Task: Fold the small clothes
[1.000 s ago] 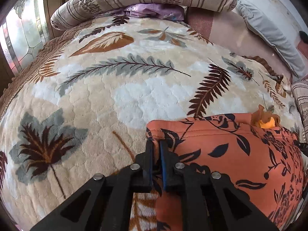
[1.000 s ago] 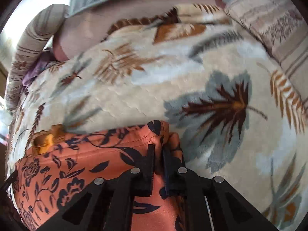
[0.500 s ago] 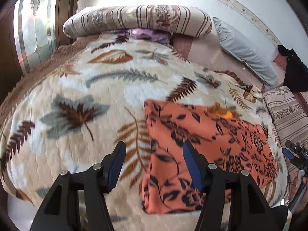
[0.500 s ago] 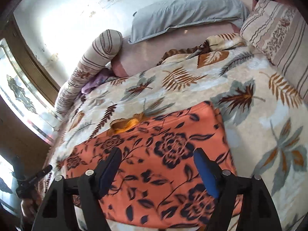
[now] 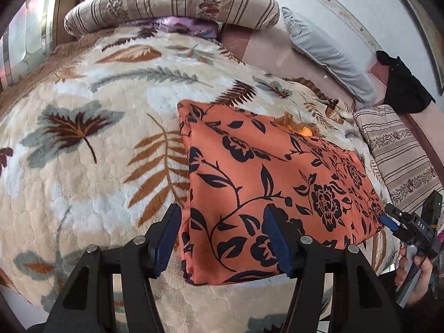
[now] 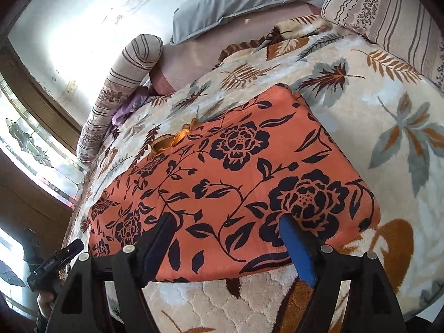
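An orange garment with a black flower print (image 5: 266,183) lies folded flat on the bed; it also shows in the right wrist view (image 6: 230,183). An orange-yellow bit (image 5: 299,127) pokes out at its far edge. My left gripper (image 5: 222,238) is open and empty, held above the garment's near left corner. My right gripper (image 6: 227,247) is open and empty, above the near edge at the garment's right end. Neither touches the cloth. The right gripper also shows at the right edge of the left wrist view (image 5: 408,227).
The bed carries a cream plush blanket with leaf print (image 5: 91,166). A striped bolster (image 5: 172,5) and a grey pillow (image 5: 327,52) lie at the head. A striped cushion (image 5: 399,149) sits to the right. A stained-glass window (image 6: 25,144) is on the left.
Both grippers were shut on the garment's far corners a second ago. They have let go, opened, and pulled back and up toward the near edge of the bed.
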Action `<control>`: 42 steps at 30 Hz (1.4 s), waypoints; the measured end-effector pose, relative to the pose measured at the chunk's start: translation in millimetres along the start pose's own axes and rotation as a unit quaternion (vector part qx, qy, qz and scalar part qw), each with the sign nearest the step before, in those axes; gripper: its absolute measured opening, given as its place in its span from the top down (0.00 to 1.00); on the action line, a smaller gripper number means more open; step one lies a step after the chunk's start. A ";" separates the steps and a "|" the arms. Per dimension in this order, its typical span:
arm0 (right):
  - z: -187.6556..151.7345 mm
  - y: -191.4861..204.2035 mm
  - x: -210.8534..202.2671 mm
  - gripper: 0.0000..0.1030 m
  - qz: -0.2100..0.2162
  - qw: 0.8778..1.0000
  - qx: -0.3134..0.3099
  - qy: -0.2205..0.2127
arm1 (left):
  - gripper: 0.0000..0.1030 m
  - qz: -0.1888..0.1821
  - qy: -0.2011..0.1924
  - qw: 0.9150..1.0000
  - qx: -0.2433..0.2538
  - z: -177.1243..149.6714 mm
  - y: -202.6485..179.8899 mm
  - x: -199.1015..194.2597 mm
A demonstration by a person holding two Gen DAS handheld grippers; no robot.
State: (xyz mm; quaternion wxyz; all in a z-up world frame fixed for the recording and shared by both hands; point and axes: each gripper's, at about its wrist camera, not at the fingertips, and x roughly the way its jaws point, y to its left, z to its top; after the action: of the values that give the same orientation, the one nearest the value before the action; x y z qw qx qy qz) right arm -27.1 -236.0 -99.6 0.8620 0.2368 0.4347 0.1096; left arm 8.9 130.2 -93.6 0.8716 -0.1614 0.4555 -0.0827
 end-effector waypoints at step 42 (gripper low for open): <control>123.3 -35.8 89.2 0.21 0.157 0.970 0.156 0.097 | 0.36 0.137 -0.005 0.989 0.052 41.0 -30.9 45.7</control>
State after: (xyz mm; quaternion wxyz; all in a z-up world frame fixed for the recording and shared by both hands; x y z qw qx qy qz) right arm 124.4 -270.3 -116.9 0.7400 0.4221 0.4855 0.1964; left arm 68.7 96.4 -95.8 0.8840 -0.0528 0.4642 0.0145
